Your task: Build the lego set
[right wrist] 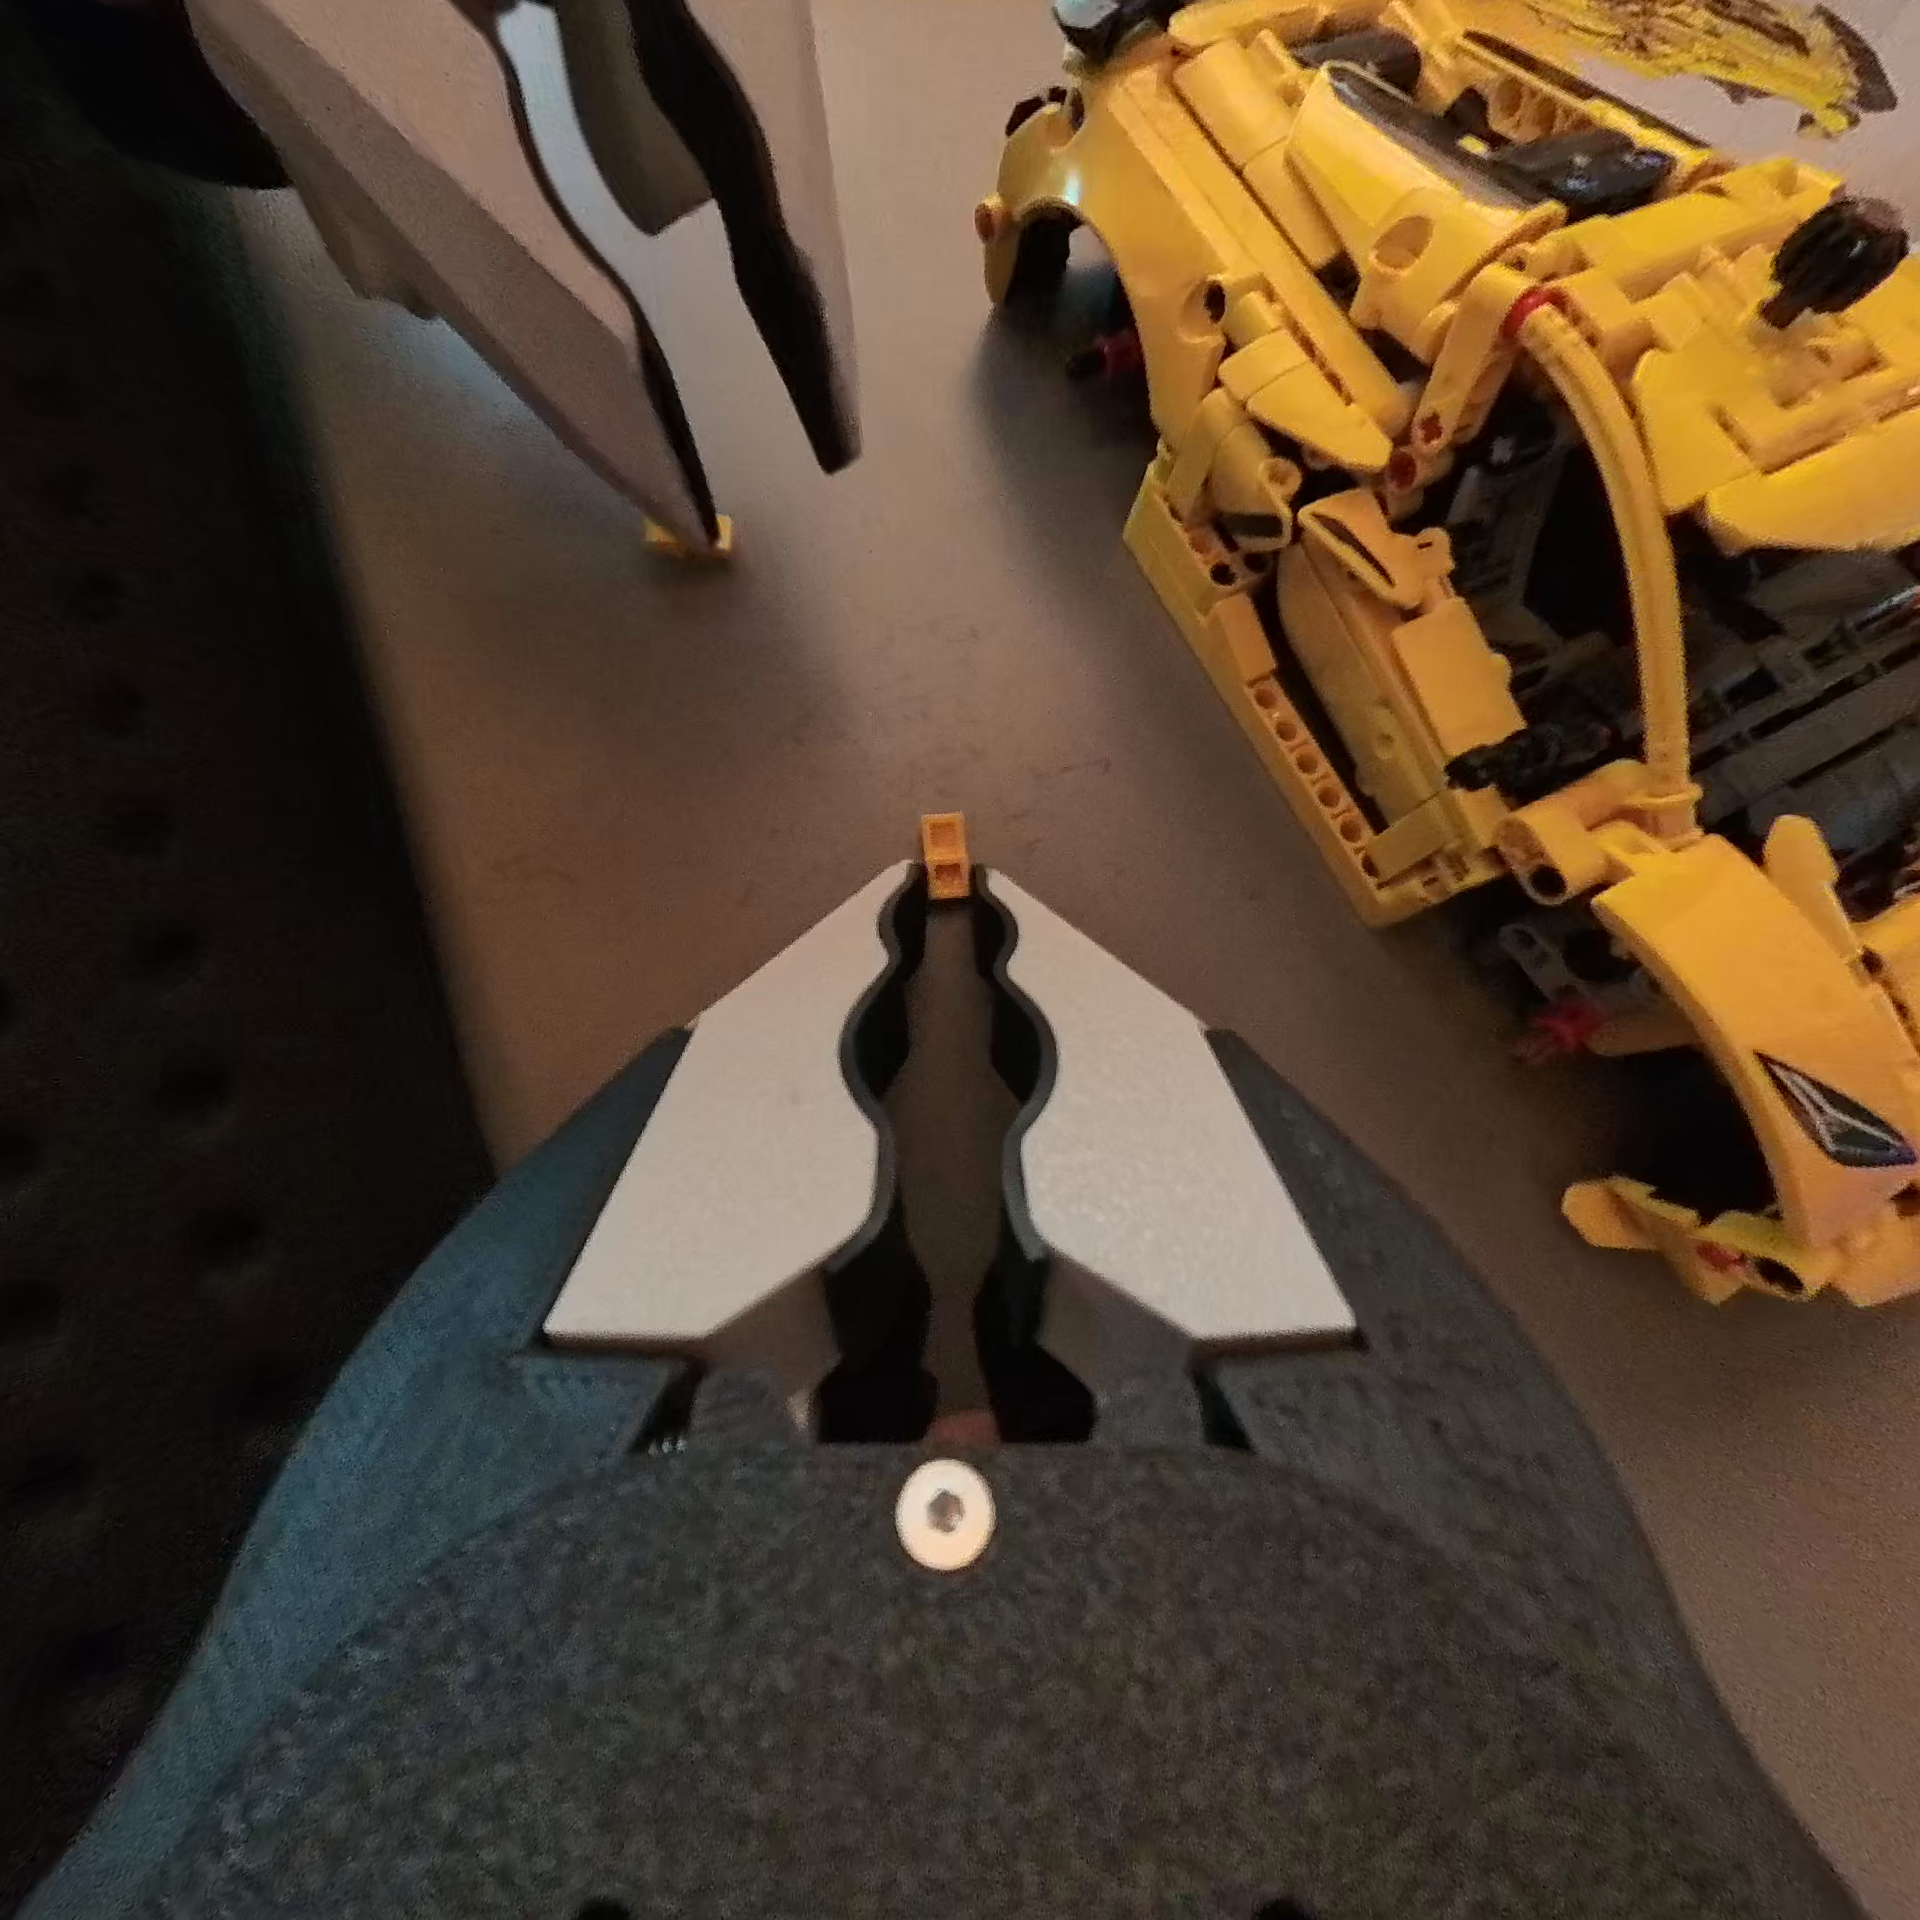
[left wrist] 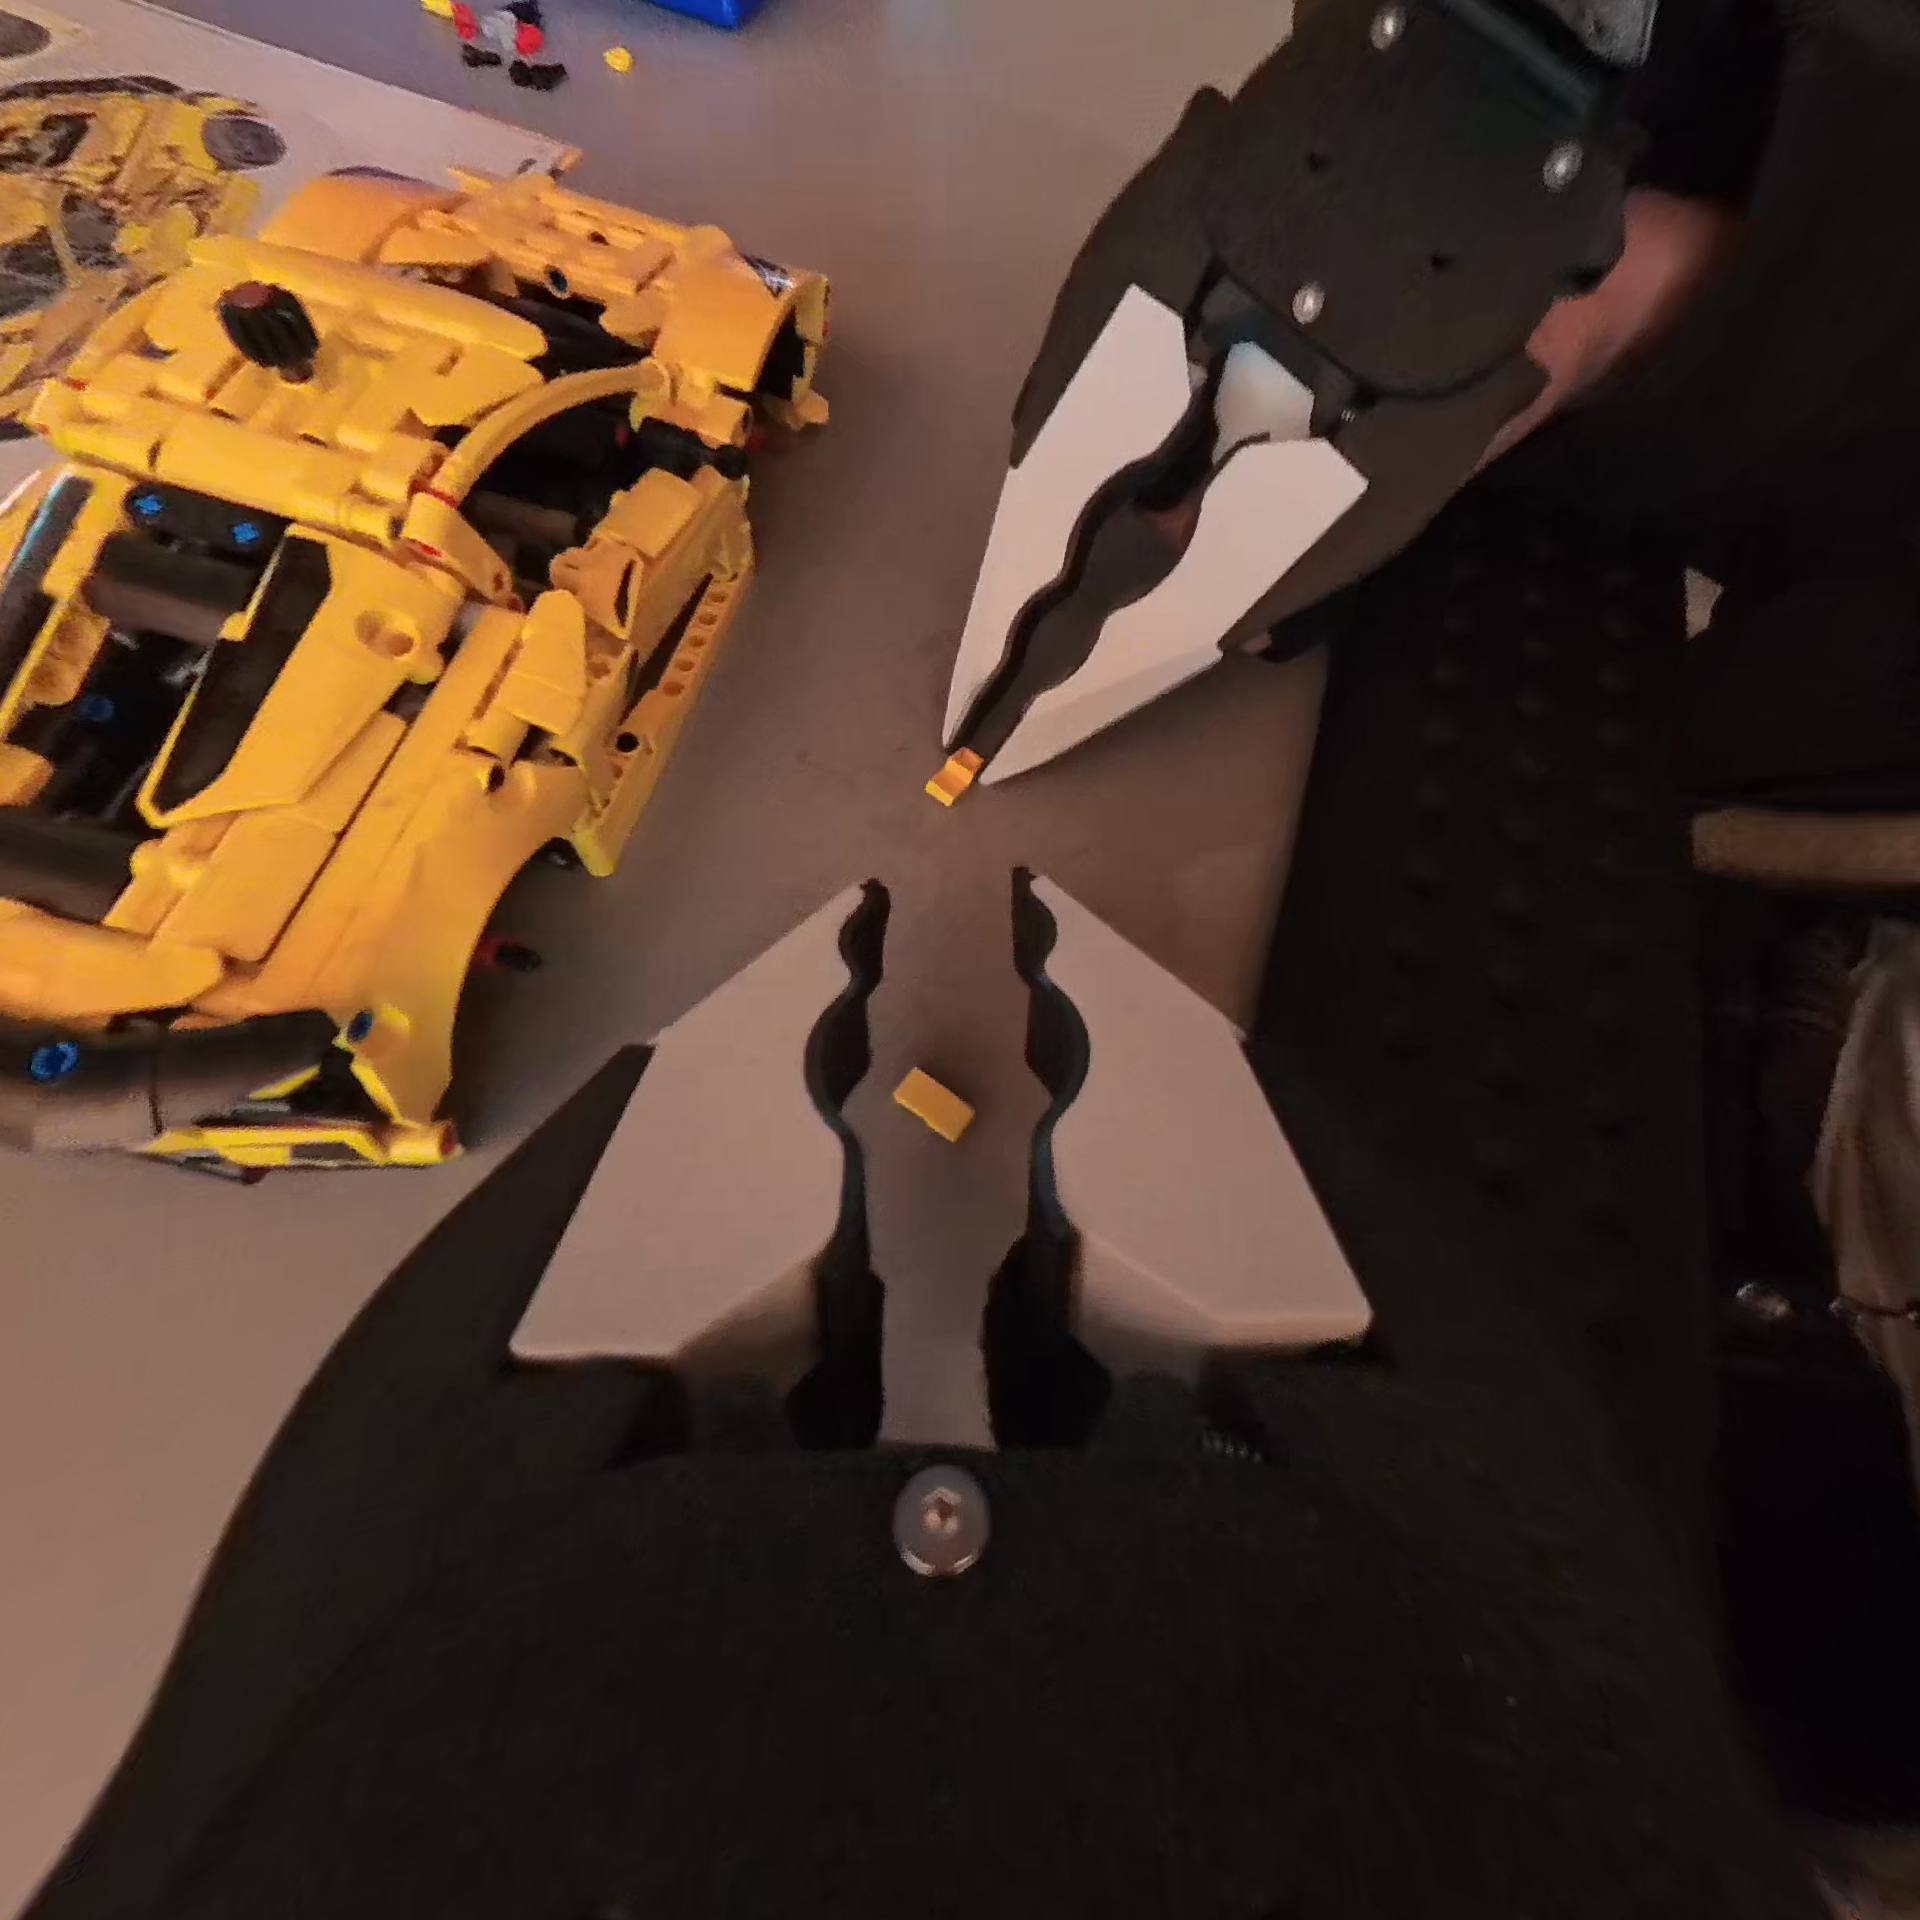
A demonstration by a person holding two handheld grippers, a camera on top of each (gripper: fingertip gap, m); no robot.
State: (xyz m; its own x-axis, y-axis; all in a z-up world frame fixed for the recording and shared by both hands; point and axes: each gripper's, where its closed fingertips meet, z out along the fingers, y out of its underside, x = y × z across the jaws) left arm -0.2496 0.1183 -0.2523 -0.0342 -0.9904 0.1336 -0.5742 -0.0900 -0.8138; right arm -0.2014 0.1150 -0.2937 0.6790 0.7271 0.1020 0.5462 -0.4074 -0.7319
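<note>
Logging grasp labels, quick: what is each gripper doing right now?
Left gripper: open, over a loose yellow piece.
Right gripper: shut on a small yellow brick.

Wrist views facing, close above table point(left wrist: 852, 260), sharing car point(left wrist: 343, 623)

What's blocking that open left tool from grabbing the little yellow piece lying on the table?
Nothing visible. The yellow piece lies flat on the bare table between the left tool's open fingers, touching neither.
</note>
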